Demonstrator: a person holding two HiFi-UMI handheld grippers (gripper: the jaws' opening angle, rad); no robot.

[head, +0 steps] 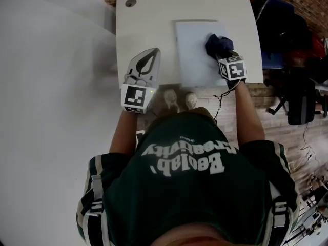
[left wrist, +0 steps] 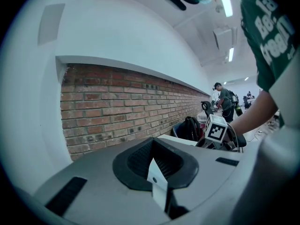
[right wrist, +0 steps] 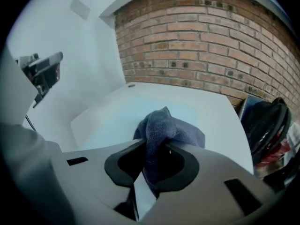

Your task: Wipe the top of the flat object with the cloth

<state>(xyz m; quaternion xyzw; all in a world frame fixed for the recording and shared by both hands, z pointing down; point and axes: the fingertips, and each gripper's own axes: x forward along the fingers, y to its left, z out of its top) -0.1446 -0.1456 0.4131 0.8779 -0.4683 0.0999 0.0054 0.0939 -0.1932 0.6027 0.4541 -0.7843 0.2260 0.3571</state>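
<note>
Right gripper clamped on bunched dark blue terry cloth. Cloth pressed onto right part of pale flat rectangular board. Board lies flat on white rectangular table, toward table's right half. Left gripper with jaws together, nothing between them, over table's near edge left of board, apart from it. Small round grey grommet in table's far left corner. Black backpack right of table, contents not visible.

brick wall blocks beyond the table.
</note>
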